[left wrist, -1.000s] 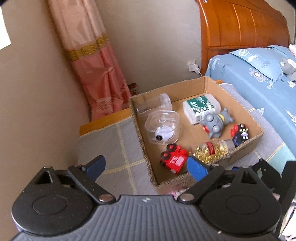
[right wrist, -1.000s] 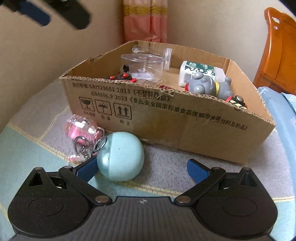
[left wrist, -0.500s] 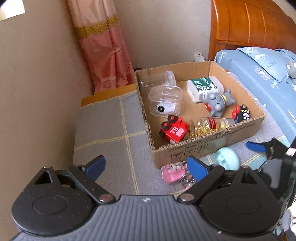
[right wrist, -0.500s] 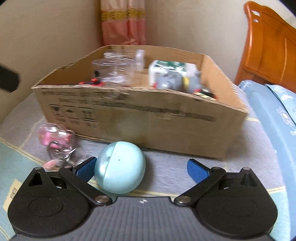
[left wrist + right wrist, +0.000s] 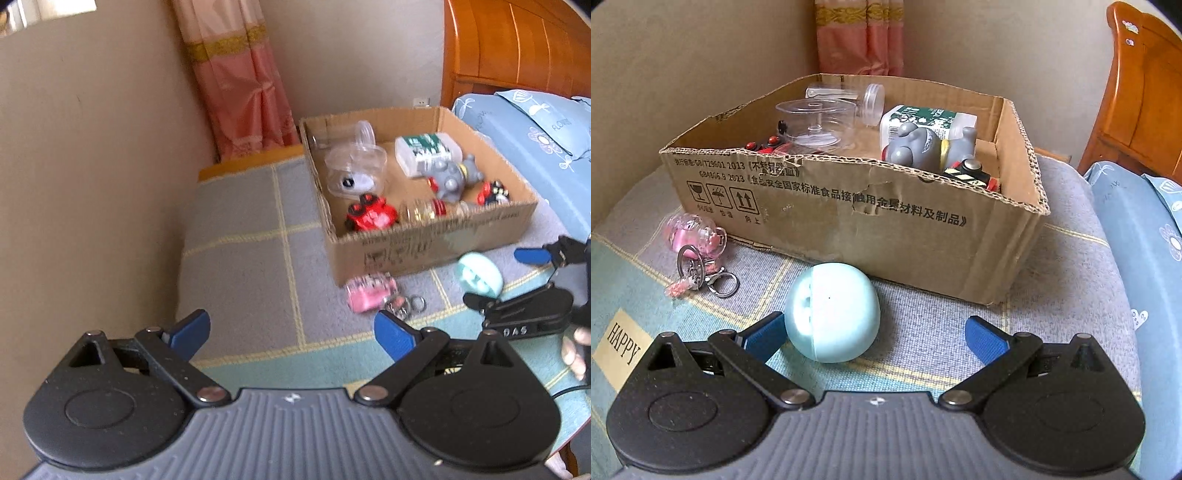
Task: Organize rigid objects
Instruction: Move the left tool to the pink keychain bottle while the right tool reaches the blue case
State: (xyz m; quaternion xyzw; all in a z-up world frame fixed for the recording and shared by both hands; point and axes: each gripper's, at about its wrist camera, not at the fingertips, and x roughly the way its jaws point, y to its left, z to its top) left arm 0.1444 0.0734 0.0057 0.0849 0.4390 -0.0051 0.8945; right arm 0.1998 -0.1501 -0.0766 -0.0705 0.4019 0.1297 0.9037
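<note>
Right gripper is held wide open around the blue ball, likely for grasping | ball lies on blanket beside box front wall | left gripper open, empty

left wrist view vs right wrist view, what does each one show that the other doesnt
Only the left wrist view shows the right gripper from outside, open around the blue egg, plus the red toy car whole and the small bottle inside the cardboard box.

Only the right wrist view shows the box's printed front wall and the HAPPY label on the blanket.

Both show the box, the egg, the pink keychain, the grey toy and the clear containers.
</note>
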